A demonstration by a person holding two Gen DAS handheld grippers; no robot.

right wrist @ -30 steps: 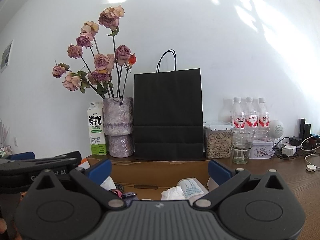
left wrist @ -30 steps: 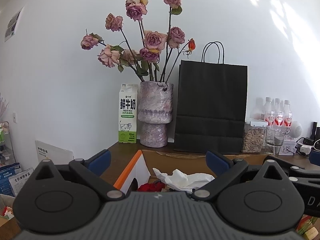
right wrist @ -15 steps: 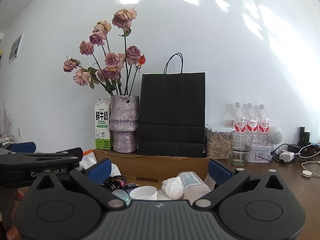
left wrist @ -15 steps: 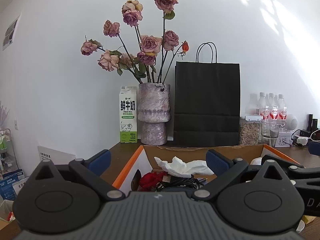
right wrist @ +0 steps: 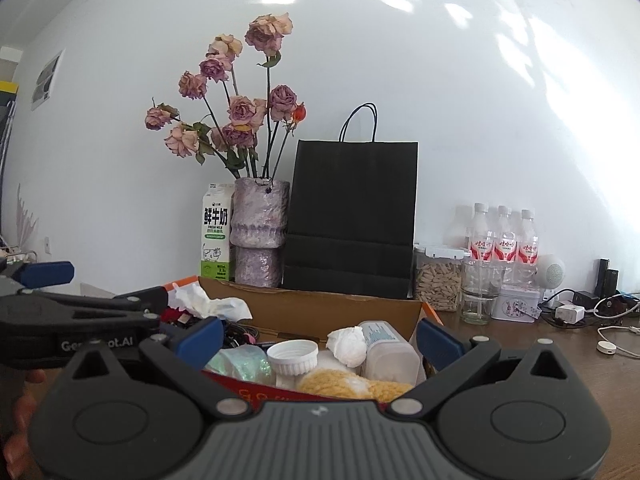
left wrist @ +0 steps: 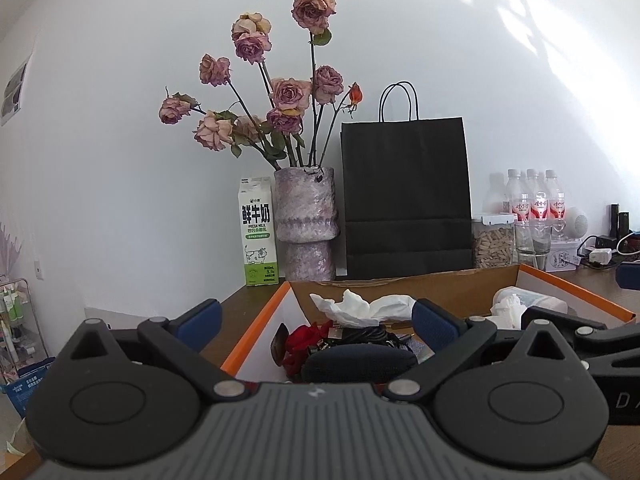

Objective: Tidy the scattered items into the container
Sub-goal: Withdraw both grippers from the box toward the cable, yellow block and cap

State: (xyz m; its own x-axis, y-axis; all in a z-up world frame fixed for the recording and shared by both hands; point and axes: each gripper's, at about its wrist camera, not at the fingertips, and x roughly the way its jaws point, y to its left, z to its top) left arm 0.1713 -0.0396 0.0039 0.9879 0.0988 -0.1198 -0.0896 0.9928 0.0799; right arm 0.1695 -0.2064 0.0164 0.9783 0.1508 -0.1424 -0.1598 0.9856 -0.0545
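Both grippers are held level over the near edge of the cardboard box (right wrist: 336, 312), pointed at the wall. Left gripper (left wrist: 316, 322): jaws spread wide, nothing gripped. Right gripper (right wrist: 320, 340): same, released. Crumpled tissue (left wrist: 360, 306), white cap (right wrist: 292, 356) and yellow sponge (right wrist: 352, 386) are seen inside the box.

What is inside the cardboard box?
The box holds crumpled tissues, a white cap, a plastic tub, something yellow and knitted, black cables and something red. Whatever lies underneath is covered.
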